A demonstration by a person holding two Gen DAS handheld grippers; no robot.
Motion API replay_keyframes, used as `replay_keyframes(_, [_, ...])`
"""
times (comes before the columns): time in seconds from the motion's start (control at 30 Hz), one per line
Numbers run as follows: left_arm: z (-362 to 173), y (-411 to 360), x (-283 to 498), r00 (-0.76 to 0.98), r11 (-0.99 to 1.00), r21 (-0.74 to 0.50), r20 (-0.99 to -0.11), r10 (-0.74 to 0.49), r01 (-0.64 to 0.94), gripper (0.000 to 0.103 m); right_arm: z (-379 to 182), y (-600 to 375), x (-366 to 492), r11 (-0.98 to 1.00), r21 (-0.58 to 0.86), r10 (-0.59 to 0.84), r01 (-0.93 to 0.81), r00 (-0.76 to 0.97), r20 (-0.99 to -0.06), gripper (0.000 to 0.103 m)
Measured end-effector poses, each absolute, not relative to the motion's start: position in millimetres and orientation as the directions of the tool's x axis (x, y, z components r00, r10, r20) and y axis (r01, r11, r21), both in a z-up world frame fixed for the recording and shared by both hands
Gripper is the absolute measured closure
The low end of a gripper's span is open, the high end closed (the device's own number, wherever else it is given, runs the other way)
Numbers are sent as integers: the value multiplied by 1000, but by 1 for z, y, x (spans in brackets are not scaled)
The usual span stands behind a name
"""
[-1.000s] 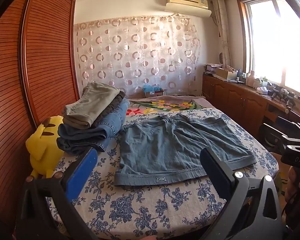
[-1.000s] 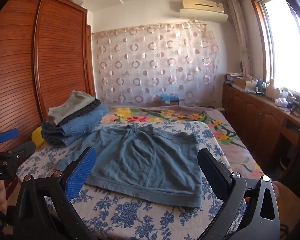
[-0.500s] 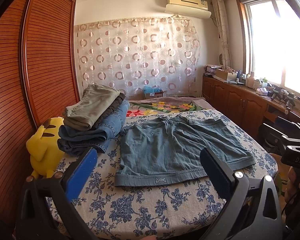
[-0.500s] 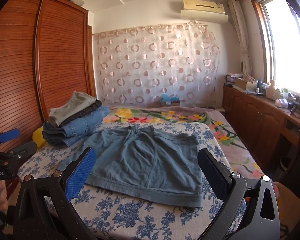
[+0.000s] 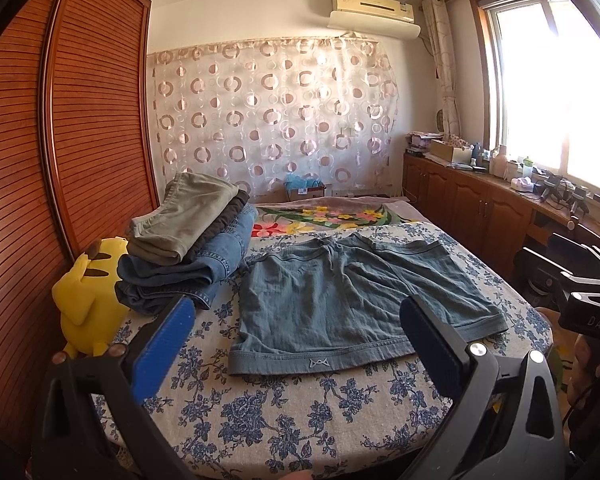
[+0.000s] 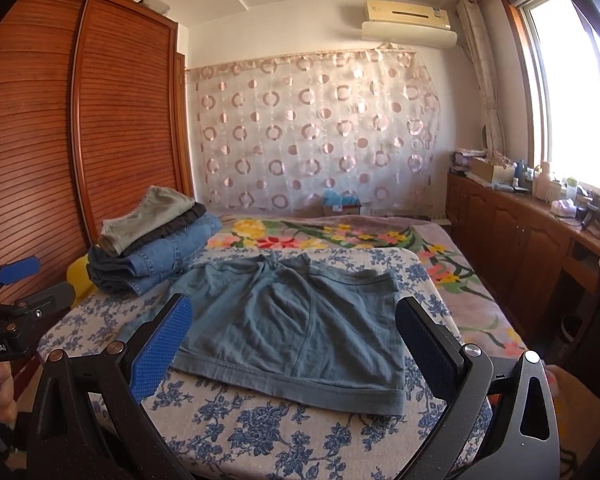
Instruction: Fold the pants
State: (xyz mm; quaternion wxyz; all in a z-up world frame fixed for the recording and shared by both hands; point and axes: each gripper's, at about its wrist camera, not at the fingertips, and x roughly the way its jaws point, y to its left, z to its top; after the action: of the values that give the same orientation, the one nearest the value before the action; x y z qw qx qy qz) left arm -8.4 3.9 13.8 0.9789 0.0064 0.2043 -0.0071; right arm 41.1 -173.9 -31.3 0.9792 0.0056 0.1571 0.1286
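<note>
Left wrist view: the left tool (image 5: pixel 296 344) hangs spread wide and empty over the near edge of the bed (image 5: pixel 284 420). The blue-grey cotton shorts (image 5: pixel 352 304) lie flat, unfolded, mid-bed. The stack of folded denim and khaki trousers (image 5: pixel 192 252) sits just left of them; a wide sweep could topple it.

Right wrist view: the right tool (image 6: pixel 294 344) is likewise spread and empty, short of the shorts' (image 6: pixel 296 328) near hem. Pinching the floral bedcover with the thin cloth is the likelier fault.

Both wrist views face along the bed (image 5: pixel 284 412) from its near edge, left and right corners, sharing the shorts (image 5: pixel 340 304).
</note>
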Motion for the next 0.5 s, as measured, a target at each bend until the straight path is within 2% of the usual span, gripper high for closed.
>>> replay_keyframes(0.5, [15,3,-9,917,1000,10,-399,-12,17,0,-30,-174,40,967,52,254,-250,918,-304,0])
